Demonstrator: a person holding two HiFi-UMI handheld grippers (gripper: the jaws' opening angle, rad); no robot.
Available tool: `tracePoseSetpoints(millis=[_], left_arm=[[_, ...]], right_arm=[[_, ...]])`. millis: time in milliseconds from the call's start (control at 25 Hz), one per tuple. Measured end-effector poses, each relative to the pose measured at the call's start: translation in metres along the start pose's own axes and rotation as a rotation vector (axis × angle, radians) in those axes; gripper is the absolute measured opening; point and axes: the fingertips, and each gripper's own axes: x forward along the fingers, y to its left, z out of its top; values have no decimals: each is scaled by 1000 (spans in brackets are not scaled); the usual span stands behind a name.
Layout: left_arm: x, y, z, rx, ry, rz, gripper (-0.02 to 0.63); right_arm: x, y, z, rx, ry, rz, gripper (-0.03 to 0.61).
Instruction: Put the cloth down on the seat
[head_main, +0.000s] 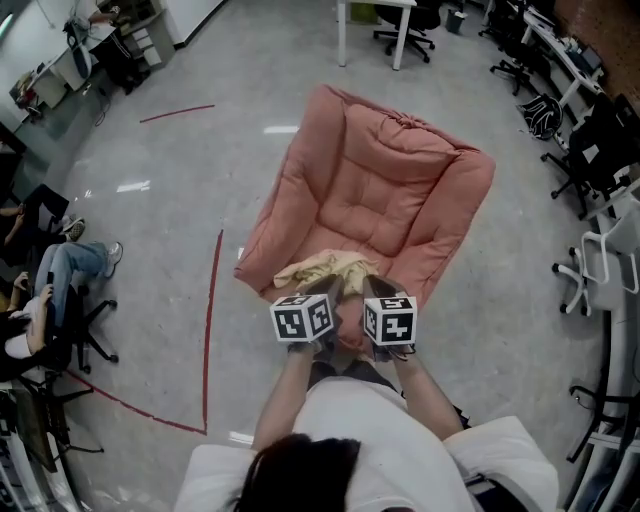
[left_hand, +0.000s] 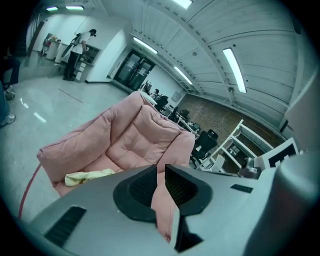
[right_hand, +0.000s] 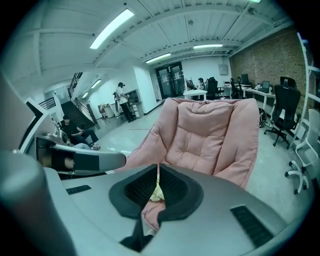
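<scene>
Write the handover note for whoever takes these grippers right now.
Left gripper: jaws nearly together, apparently pinching pink fabric of the seat at its front edge; no cloth in it.
Right gripper: shut on an edge of the yellow cloth.
Cloth: bunched on the seat's front edge, just ahead of both grippers.
Done: the cloth already lies on the seat.
To do: probably open both grippers so the cloth and the seat fabric come free, then lift them away.
</scene>
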Motion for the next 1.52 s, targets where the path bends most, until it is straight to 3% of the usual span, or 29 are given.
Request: tracePoseSetpoints(millis=[240,640,920,1200,1520], left_arm=[[-14,-34,-1,101,-21,4,57],[-27,-35,-5,103,-68,47,41],[-32,-22,-8,105,-53,57,41],[-21,-30,-19,120,-22,50,41],[-13,-31,-16,96,-16,45,41]], right_arm=[[-26,7,2,-7,-42,20,32],[-39,27,9,-114,-89,33,28],[-37,39,5,-143,-77,39,28],[-45,19,-9,-137,-40,20,28],[-38,25,-8,-142,-35,37,28]])
